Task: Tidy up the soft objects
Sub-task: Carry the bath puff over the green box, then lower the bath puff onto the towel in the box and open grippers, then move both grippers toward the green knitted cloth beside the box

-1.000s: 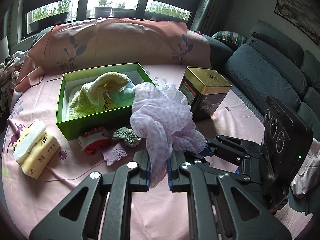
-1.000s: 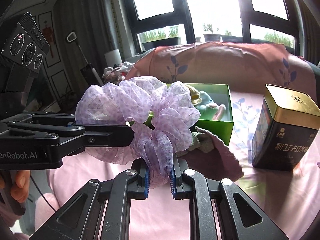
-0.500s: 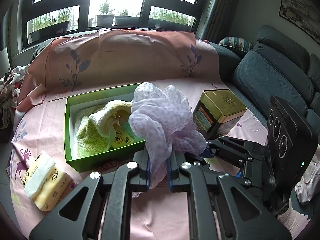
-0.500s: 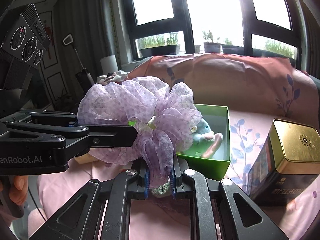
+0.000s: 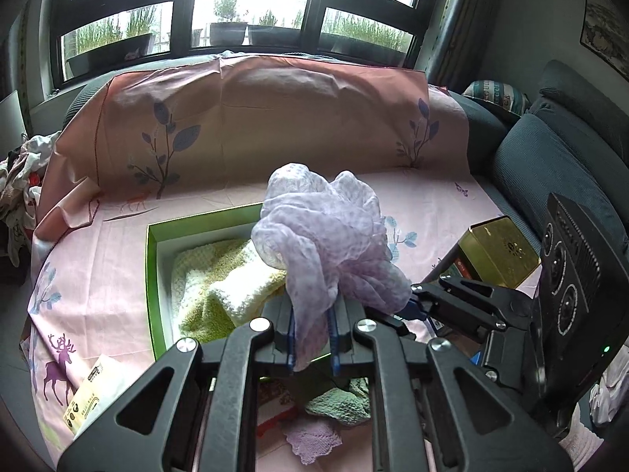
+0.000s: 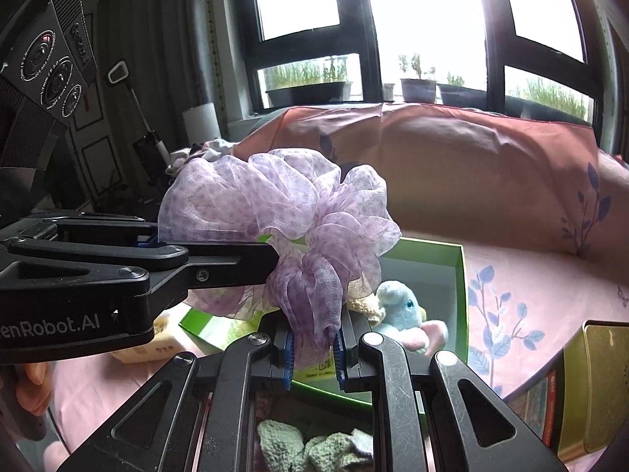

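Both pairs of our fingers are clamped on the same lilac gauze scarf (image 5: pixel 326 244): the left gripper (image 5: pixel 312 340) pinches a hanging fold between its blue pads, and the right gripper (image 6: pixel 314 348) pinches another bunched fold, both narrow with cloth between them. In the left wrist view our right gripper comes in from 3 o'clock, its tip buried in the scarf; in the right wrist view our left gripper crosses from 9 o'clock, and a hand (image 6: pixel 29 385) shows at its handle around 8 o'clock. Both tools tilt downward, and we hold the scarf bunched in the air above the green box (image 5: pixel 151 275).

Inside that box lie a yellow-green towel (image 5: pixel 220 287) and a pale blue plush toy (image 6: pixel 401 303). Near 6 o'clock, below our fingers, a grey-green knitted cloth (image 6: pixel 283 444) lies on the pink printed sheet (image 5: pixel 102 259). A gold tin (image 5: pixel 501 253) stands at 3 o'clock, just beside the right gripper. A yellow packet (image 5: pixel 90 393) lies at 8 o'clock. The sheet runs up over a sofa back toward the dark-framed windows (image 5: pixel 255 4) at 12 o'clock, with a grey sofa (image 5: pixel 550 165) at 2 o'clock.
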### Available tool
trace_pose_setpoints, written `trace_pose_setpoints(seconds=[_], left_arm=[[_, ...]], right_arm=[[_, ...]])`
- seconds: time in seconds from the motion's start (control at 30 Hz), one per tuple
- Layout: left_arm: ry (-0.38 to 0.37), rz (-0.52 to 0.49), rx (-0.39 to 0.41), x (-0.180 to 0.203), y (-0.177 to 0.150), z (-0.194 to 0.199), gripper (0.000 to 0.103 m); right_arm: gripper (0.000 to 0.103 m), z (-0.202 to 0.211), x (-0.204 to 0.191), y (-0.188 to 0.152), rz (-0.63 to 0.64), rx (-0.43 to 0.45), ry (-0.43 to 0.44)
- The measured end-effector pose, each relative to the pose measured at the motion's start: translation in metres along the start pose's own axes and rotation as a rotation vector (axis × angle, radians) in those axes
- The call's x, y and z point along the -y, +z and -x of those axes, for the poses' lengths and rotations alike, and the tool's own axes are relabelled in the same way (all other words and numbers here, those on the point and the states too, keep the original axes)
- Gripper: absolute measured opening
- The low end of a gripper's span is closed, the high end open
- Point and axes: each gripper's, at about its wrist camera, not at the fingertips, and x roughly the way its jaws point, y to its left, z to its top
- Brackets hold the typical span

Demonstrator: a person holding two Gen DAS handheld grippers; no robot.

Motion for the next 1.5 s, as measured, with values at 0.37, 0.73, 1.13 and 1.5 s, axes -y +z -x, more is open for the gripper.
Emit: trace_pose_setpoints(seconds=[0.37, 0.73, 1.13, 1.5], left_arm=[[0.090, 0.123, -0.134, -0.047, -0.002, -0.064, 0.014], [0.133, 0.220, -0.180, -0.070, -0.010, -0.084, 0.044], [0.169, 0.220, -0.172, -0.073, -0.029, -0.049, 0.085], [0.174, 0.251, -0.119, -0.065, -0.046, 0.001, 0.097]], right_arm=[[0.017, -0.074, 0.004, -0.002, -0.051, -0.170, 0.001], [0.019, -0.095, 0.002, -0.007, -0.041, -0.248, -0.029], [0.052, -0.045, -0.001, -0.019, -0.021, -0.223, -0.092], [0.065, 0.033, 0.012, -0.035, -0.113, -0.123, -0.118]])
